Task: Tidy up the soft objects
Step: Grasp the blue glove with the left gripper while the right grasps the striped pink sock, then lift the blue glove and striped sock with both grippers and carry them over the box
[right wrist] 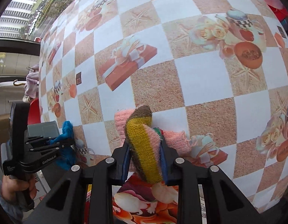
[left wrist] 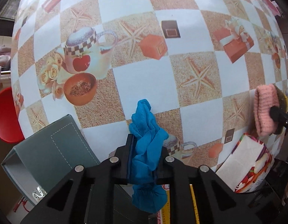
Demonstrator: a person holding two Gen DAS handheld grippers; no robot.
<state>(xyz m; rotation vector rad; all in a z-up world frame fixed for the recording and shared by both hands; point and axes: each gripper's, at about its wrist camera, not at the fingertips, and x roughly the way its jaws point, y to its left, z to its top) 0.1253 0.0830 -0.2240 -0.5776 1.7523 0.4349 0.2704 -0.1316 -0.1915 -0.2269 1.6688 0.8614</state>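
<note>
Left wrist view has the left gripper (left wrist: 144, 158) clamped on a crumpled blue cloth (left wrist: 145, 149) at lower centre; its fingers hide the cloth's middle, and its bottom bunch hangs behind the linkage. The cloth's long axis runs nearly straight up the frame, its tip resting on the checkered tablecloth (left wrist: 144, 74). A grey box (left wrist: 56, 149) at lower left is cut off by the gripper body, and a floral box (left wrist: 244, 160) at lower right is partly cropped. At the right edge only a black tip of the right gripper (left wrist: 278, 113) shows against a pink knit piece (left wrist: 265, 110); its grip cannot be read here.

Right wrist view settles that: the right gripper (right wrist: 145, 155) is closed on a striped knit sock (right wrist: 144, 147), yellow, brown and pink, pointing up the frame and leaning slightly left. More pink knit behind it is mostly covered. At the left of the frame this view alone shows the left gripper (right wrist: 67, 141) from the side, and, below it, the hand (right wrist: 15, 184) that holds it.
</note>
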